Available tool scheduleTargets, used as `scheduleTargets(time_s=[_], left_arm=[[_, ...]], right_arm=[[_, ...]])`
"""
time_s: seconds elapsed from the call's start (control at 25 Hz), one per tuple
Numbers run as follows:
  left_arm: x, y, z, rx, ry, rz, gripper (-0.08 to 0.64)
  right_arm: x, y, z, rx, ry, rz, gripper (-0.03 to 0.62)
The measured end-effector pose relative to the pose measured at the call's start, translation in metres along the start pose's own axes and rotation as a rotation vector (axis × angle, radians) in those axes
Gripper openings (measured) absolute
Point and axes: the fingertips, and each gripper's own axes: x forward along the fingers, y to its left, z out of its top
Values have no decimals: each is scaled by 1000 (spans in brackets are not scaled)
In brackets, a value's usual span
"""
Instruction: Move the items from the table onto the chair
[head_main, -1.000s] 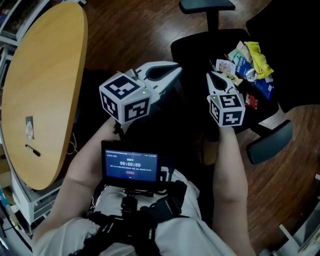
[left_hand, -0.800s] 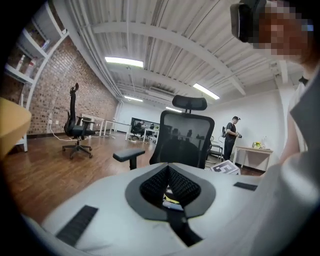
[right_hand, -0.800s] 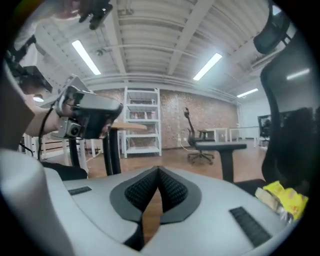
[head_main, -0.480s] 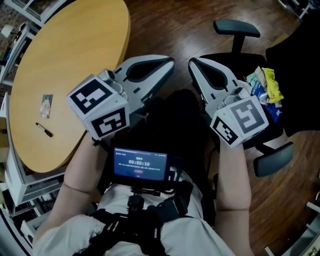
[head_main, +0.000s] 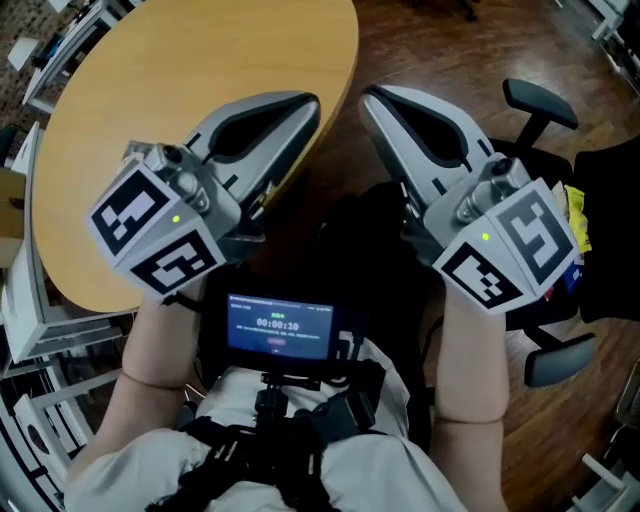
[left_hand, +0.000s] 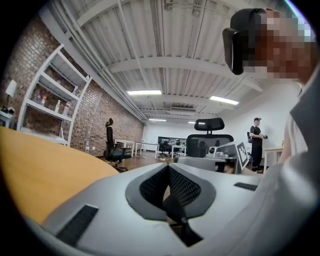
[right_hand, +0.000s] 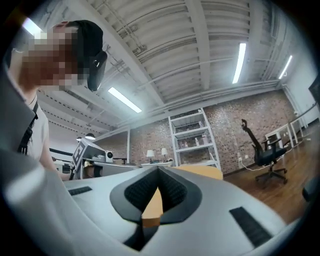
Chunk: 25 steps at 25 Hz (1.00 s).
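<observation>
Swung up from chair (head_main: 540, 98) toward table (head_main: 150, 90), left gripper (head_main: 308, 104) and right gripper (head_main: 368, 95) closed on nothing; for seemingly light, crinkly packets (head_main: 577, 215), pinch an edge.

The table (head_main: 150, 110) was a rounded slab of pale tan wood, lying at the upper left of the head view, its curved edge toward the person. The chair (head_main: 541, 99) was a black office chair standing on dark wood floor at the right, apart from the table, one grey armrest showing above and another below, its seat largely hidden. On that seat, at the far right, lay a yellow packet (head_main: 578, 213), only a sliver in sight.
</observation>
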Motion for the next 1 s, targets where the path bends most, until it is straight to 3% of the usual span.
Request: scheduleTargets(time_s=[0.28, 0.56, 1.0], left_arm=[[-75, 28, -2, 111, 24, 101, 15], [-146, 62, -11, 35, 10, 209, 15], [-259, 99, -28, -6, 3, 417, 15]], right_arm=[[73, 51, -13, -15, 39, 132, 5], [126, 119, -25, -10, 66, 282, 5], [182, 208, -49, 12, 117, 467, 5]])
